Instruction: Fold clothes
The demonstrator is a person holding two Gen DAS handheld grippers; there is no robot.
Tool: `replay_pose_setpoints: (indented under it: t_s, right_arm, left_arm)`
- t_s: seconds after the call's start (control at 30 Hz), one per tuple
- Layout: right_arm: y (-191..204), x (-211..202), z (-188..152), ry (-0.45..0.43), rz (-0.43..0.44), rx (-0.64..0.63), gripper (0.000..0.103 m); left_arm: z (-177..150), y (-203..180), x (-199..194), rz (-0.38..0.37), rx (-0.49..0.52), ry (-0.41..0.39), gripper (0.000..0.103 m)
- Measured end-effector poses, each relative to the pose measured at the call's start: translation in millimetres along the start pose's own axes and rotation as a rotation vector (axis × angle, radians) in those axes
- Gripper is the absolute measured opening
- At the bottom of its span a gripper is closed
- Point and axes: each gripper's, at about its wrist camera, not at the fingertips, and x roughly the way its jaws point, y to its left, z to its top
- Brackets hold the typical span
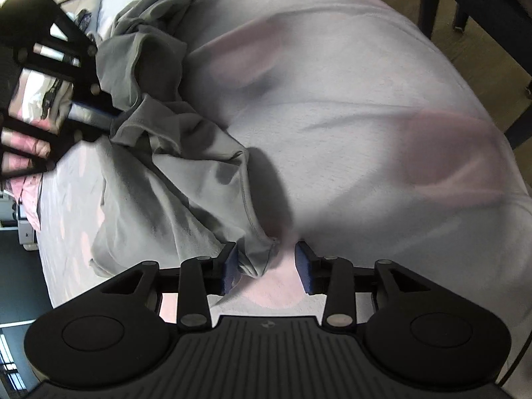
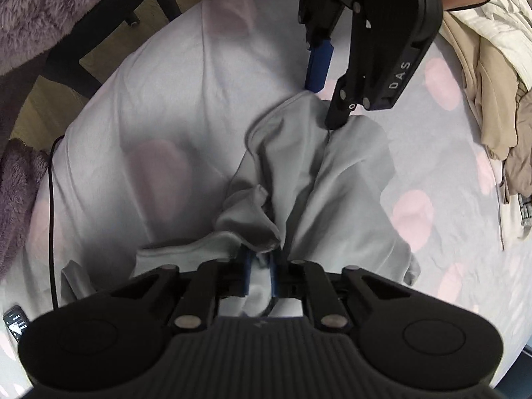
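On bed sheet (image 2: 166, 99), grey garment (image 2: 332, 183) stretched between grippers

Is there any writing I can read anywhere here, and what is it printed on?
"DAS": white letters on the black arm of the left claw, seen from the right wrist view.
Phone screen at the bed's edge: too small to read.
Small round emblem on the claw body: no readable letters.

Left claw (image 1: 269, 267) gapes, grey garment (image 1: 173, 179) (crumpled) touching one finger (image 1: 231, 266).
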Motion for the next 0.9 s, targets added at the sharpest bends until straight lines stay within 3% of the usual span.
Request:
replay_pose_setpoints:
  t_s: [0.07, 0.13, 0.37, 0.53, 0.6, 0.73, 0.9]
  right_arm:
    - [4, -4, -3, 0.005, -0.011, 0.029, 0.006]
    - [8, -11, -7, 0.005, -0.021, 0.092, 0.006]
    - [27, -33, -21, 0.031, -0.113, 0.262, 0.004]
    - [30, -69, -32, 0.072, -0.224, 0.425, 0.003]
    - [32, -86, -37, 0.110, -0.297, 0.486, 0.003]
    - [32, -126, -59, 0.202, -0.523, 0.698, 0.003]
    - [39, -196, -78, 0.227, -0.820, 0.978, 0.002]
  left_arm:
    - [0, 2, 5, 0.030, -0.031, 0.015, 0.012]
    - [-3, 8, 7, 0.045, -0.108, 0.034, 0.005]
    - [-14, 46, -11, 0.061, -0.398, 0.078, 0.002]
    - [-24, 91, -53, 0.112, -0.611, 0.138, 0.002]
    - [-26, 114, -76, 0.161, -0.707, 0.149, 0.002]
    - [-30, 143, -129, 0.271, -0.894, 0.148, 0.002]
    - [-18, 190, -184, 0.415, -1.071, 0.131, 0.002]
